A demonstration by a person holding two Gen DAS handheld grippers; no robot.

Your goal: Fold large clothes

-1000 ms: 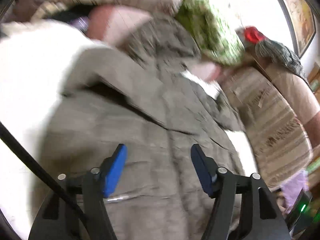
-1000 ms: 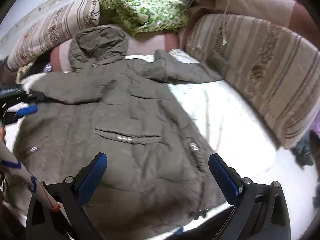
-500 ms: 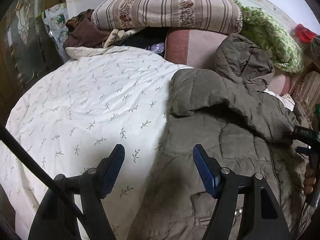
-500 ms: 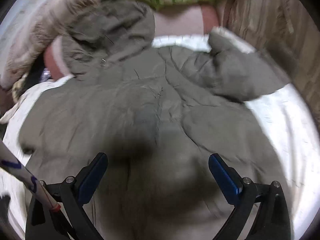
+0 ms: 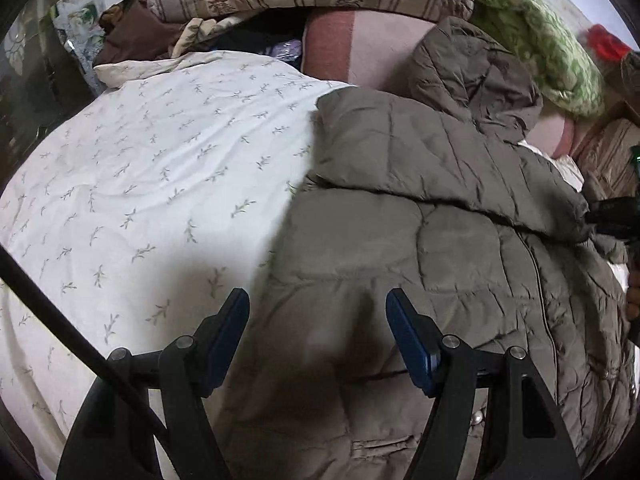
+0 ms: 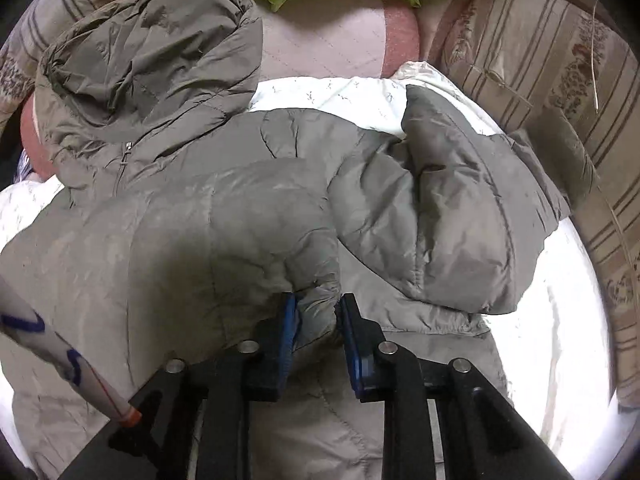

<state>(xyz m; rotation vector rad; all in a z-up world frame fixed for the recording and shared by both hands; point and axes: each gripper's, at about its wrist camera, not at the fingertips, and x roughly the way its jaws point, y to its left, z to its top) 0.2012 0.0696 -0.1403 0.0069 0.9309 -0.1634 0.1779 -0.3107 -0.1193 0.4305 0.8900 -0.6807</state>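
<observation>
We've got bare floral bedsheet (image 5: 160, 168) to the left; striped cushions (image 6: 560, 80) hem in the right. The olive puffer coat (image 6: 200, 220) lies across the bed, hood far. Our right gripper (image 6: 316, 320) has just closed, pinching a coat fold; left gripper (image 5: 318, 336) hovers, jaws apart. No readable labels.
</observation>
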